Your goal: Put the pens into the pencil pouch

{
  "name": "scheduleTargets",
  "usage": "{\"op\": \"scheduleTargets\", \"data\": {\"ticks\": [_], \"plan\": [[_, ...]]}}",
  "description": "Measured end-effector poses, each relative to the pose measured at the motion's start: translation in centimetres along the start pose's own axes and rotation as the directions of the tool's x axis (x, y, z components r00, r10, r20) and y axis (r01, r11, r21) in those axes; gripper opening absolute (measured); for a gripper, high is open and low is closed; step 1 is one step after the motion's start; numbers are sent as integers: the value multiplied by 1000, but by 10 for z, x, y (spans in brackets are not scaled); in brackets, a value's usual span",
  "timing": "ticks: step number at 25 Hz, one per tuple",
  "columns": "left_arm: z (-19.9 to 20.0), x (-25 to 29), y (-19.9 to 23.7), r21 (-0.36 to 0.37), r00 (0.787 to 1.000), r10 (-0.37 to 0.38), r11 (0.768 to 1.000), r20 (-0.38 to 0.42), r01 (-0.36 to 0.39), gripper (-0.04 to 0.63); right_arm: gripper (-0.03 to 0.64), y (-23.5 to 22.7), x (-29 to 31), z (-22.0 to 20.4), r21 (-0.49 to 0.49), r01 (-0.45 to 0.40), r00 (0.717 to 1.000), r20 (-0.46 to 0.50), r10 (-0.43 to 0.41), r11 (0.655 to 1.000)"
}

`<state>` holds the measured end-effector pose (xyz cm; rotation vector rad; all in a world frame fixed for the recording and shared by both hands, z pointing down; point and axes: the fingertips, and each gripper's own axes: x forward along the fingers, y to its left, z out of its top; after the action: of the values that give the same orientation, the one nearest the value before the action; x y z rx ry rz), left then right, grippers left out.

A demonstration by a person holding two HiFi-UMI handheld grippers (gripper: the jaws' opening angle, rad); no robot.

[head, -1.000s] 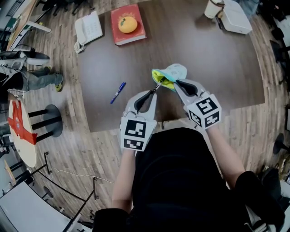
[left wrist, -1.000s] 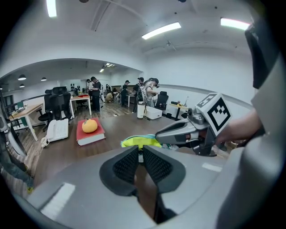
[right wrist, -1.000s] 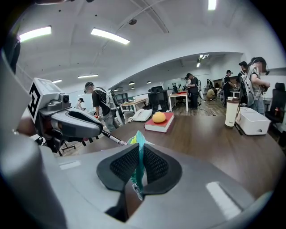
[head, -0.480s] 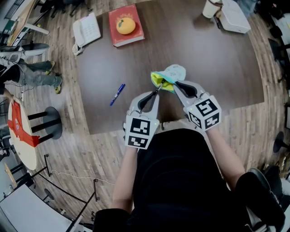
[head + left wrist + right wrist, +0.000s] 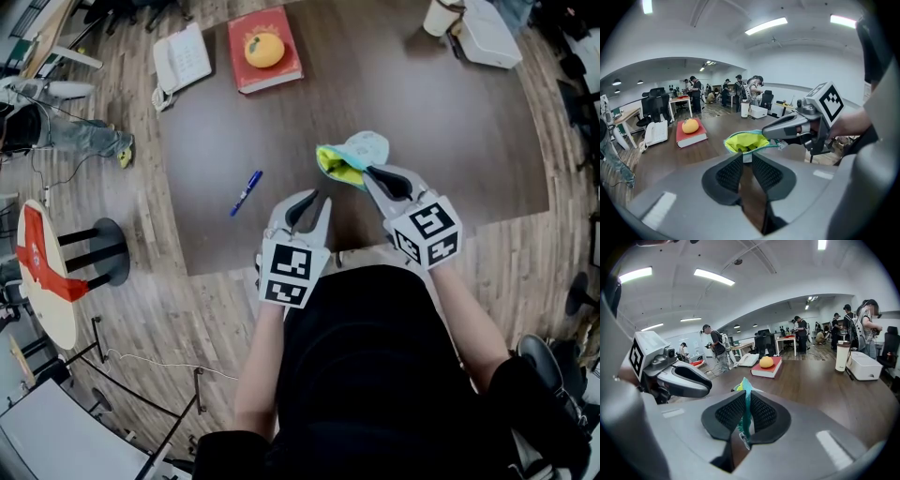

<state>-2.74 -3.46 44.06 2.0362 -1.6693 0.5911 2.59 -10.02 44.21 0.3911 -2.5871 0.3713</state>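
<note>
The pencil pouch, pale blue with a yellow-green lining, is held up over the brown table, its mouth towards me. My right gripper is shut on its teal zip edge. My left gripper hangs just short of the open mouth; its jaws have just been opening and nothing is between them. A blue pen lies on the table to the left of both grippers. The pouch's inside shows only lining; what it holds is hidden.
A red book with an orange on it lies at the table's far side, and a white telephone to its left. A white cup and a white box stand at the far right corner. People work farther off.
The pen that my left gripper held with its tip at the pouch's mouth is gone from the jaws. Those jaws have parted. The right gripper and pouch have stayed put.
</note>
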Motion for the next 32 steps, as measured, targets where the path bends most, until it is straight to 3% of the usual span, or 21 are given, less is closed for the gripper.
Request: {"op": "scheduleTargets", "data": {"ticks": [16, 32], "plan": [[-24, -17, 17, -62, 999, 50, 997, -13, -51, 55, 38, 6, 3, 1, -16, 2, 1000, -6, -2, 1000], [-89, -56, 103, -177, 980, 167, 967, -105, -184, 54, 38, 7, 15, 7, 27, 81, 997, -22, -80, 996]]}}
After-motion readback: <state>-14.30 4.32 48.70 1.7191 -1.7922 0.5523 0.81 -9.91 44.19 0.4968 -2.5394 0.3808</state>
